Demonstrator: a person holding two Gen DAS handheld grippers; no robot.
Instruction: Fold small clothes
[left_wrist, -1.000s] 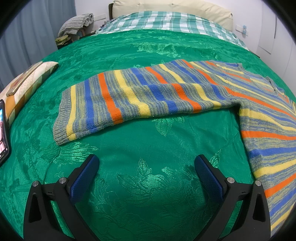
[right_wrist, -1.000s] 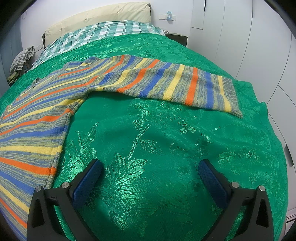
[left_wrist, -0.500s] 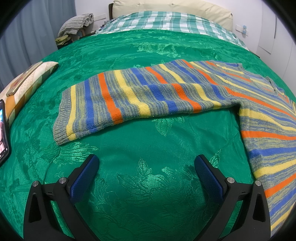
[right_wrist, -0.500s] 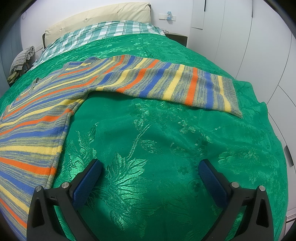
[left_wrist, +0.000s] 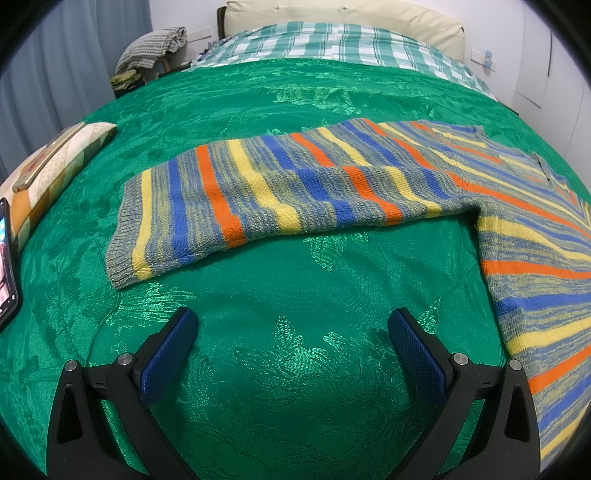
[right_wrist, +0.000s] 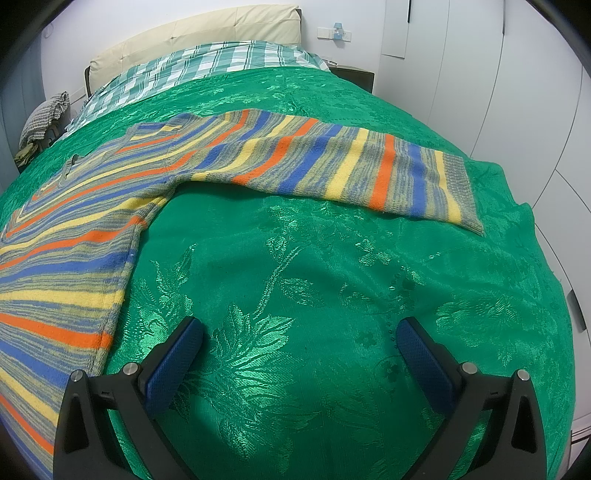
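Note:
A striped knit sweater (left_wrist: 295, 192) in blue, orange, yellow and grey lies flat on a green bedspread (left_wrist: 295, 332). In the left wrist view its left sleeve stretches out to the left, with the cuff (left_wrist: 125, 236) nearest, and the body lies at the right. In the right wrist view the sweater (right_wrist: 74, 229) has its body at the left and its right sleeve reaching right to the cuff (right_wrist: 461, 192). My left gripper (left_wrist: 293, 317) is open and empty above the bedspread, short of the sleeve. My right gripper (right_wrist: 299, 328) is open and empty, short of the other sleeve.
A phone (left_wrist: 7, 266) and a patterned cushion (left_wrist: 51, 173) lie at the bed's left edge. A green checked sheet (left_wrist: 332, 44) and a cream headboard (left_wrist: 343, 11) are at the far end. White wardrobe doors (right_wrist: 517, 92) stand to the right.

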